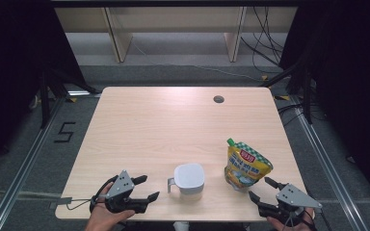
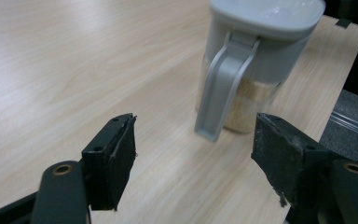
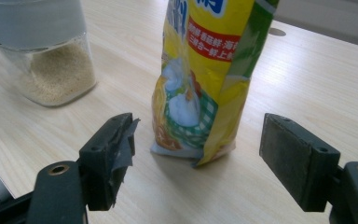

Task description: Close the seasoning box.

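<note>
From above the near edge we look forward and down over the whole table (image 1: 173,115). Our left gripper view sits low and close, facing the lidded jar (image 2: 251,65); our right gripper view, equally low, faces the yellow pouch (image 3: 205,79), sharing that jar at its left.

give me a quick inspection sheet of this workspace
surface: pale wood-grain table, bare except near the front edge; round grommet hole at the far right.
job's things: clear lidded jar with grey handle, pale grains inside, upright; yellow stand-up pouch with green spout, upright, apart from the jar.
clutter: nothing seen.
grippers: left gripper open, aimed at the jar's handle, not touching; right gripper open, facing the pouch, not touching.
cables: black cables on the floor beyond the table.
surroundings: grey carpet, wooden shelf legs, dark curtains.
</note>
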### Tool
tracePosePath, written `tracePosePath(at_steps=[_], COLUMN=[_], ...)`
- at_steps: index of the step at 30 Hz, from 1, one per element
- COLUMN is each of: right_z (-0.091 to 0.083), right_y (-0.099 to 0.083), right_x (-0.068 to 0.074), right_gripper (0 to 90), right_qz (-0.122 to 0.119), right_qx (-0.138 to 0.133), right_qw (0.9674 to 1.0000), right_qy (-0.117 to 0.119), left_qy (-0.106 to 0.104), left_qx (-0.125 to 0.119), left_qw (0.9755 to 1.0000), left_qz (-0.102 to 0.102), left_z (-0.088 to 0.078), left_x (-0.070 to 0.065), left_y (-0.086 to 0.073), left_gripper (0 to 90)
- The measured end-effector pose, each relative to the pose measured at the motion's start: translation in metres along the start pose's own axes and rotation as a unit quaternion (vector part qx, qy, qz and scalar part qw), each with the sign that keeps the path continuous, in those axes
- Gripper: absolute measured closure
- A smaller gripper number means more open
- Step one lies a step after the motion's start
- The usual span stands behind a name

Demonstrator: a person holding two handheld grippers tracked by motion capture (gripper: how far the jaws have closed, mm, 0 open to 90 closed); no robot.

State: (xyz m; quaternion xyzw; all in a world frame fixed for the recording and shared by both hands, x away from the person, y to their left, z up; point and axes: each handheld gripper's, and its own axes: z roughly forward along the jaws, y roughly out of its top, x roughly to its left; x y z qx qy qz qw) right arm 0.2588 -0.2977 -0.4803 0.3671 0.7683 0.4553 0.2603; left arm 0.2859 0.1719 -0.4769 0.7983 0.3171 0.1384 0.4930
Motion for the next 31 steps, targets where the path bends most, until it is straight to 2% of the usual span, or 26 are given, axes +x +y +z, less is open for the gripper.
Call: tracePosePath(at_steps=[2,3,4,5,6,7,8,10,12,13,16,17,18,19,20,21,22,23,24,25,26,27,28,29,30,31], right_z=[-0.001,-0.001,-0.002,-0.003,-0.003,-0.003,-0.003,-0.005,-0.003,-0.004,-0.002,-0.001,-0.001,0.0,0.0,-0.001,0.001,0.001,0.001,0.001,0.002,0.001,0.002,0.002,0.001,0.002], right_y=[-0.001,-0.001,-0.001,-0.001,-0.001,-0.002,-0.002,-0.004,-0.005,-0.006,-0.007,-0.007,-0.007,-0.008,-0.008,-0.009,-0.009,-0.009,-0.009,-0.009,-0.01,-0.01,-0.01,-0.011,-0.011,-0.012], right_x=[-0.001,-0.002,-0.002,-0.001,-0.003,-0.002,-0.002,0.0,-0.002,-0.001,0.001,-0.001,-0.002,-0.001,-0.002,0.0,-0.003,-0.003,-0.002,-0.003,-0.003,-0.003,-0.005,-0.005,-0.002,-0.006], right_gripper=[27.0,26.9,26.9,26.9,26.7,26.0,25.4,24.1,21.9,21.3,19.7,19.5,19.5,19.3,19.1,19.1,19.1,19.1,19.0,19.0,19.0,19.0,19.0,19.0,18.9,19.0], right_qz=[0.002,0.002,-0.002,0.01,-0.001,0.006,0.0,0.026,0.013,0.022,0.031,0.017,0.013,0.026,0.014,0.028,0.011,0.01,0.021,0.02,0.016,0.023,0.011,0.015,0.035,0.019], right_qx=[0.001,0.002,-0.003,0.004,-0.003,0.001,0.007,0.026,0.024,0.03,0.039,0.037,0.037,0.043,0.047,0.052,0.042,0.043,0.05,0.05,0.049,0.059,0.053,0.057,0.071,0.066], right_qw=[1.0,1.0,1.0,0.9999,1.0,1.0,1.0,0.9993,0.9996,0.9992,0.9986,0.9991,0.9991,0.9984,0.9986,0.9981,0.9989,0.9989,0.9983,0.9984,0.9986,0.9979,0.9985,0.9982,0.9968,0.9976], right_qy=[-0.007,0.002,-0.005,0.0,-0.003,-0.004,-0.001,0.006,0.013,0.014,0.017,0.015,0.014,0.025,0.02,0.015,0.017,0.014,0.02,0.018,0.015,0.012,0.01,0.012,0.009,0.008], left_qy=[0.009,0.015,0.01,0.013,0.012,0.014,0.015,0.022,0.027,0.027,0.027,0.026,0.028,0.027,0.027,0.028,0.029,0.029,0.03,0.035,0.032,0.033,0.035,0.035,0.037,0.042], left_qx=[0.007,0.013,0.009,0.011,0.013,0.014,0.019,0.031,0.032,0.036,0.031,0.035,0.037,0.036,0.036,0.041,0.04,0.039,0.039,0.047,0.037,0.039,0.044,0.043,0.046,0.048], left_qw=[0.9999,0.9998,0.9999,0.9998,0.9998,0.9998,0.9997,0.9993,0.9991,0.9989,0.9992,0.999,0.9989,0.999,0.999,0.9987,0.9988,0.9988,0.9988,0.9981,0.9988,0.9987,0.9984,0.9984,0.9983,0.998], left_qz=[-0.003,0.002,0.007,0.008,0.007,0.005,0.005,0.007,0.005,0.011,0.001,0.012,0.01,-0.004,-0.001,0.009,0.007,-0.004,-0.003,0.016,-0.005,-0.008,0.006,-0.01,-0.005,-0.003], left_z=[-0.002,-0.004,-0.004,-0.005,-0.005,-0.004,-0.004,-0.001,0.0,-0.001,0.0,0.0,0.001,0.002,0.002,0.002,0.002,0.002,0.002,0.001,0.003,0.003,0.003,0.004,0.004,0.004], left_x=[0.001,0.002,0.003,0.003,0.002,0.002,0.002,0.002,0.002,0.003,0.001,0.003,0.003,0.001,0.002,0.003,0.004,0.003,0.003,0.006,0.005,0.005,0.008,0.007,0.008,0.009], left_y=[-0.006,-0.007,-0.008,-0.009,-0.012,-0.014,-0.016,-0.02,-0.02,-0.019,-0.02,-0.02,-0.02,-0.021,-0.021,-0.021,-0.021,-0.022,-0.022,-0.021,-0.023,-0.023,-0.023,-0.024,-0.023,-0.024], left_gripper=[29.0,28.8,28.5,28.1,27.8,27.5,27.1,26.1,25.3,25.1,24.9,24.8,24.8,24.7,24.6,24.6,24.6,24.5,24.4,24.3,24.0,23.9,23.8,23.7,23.6,23.4])
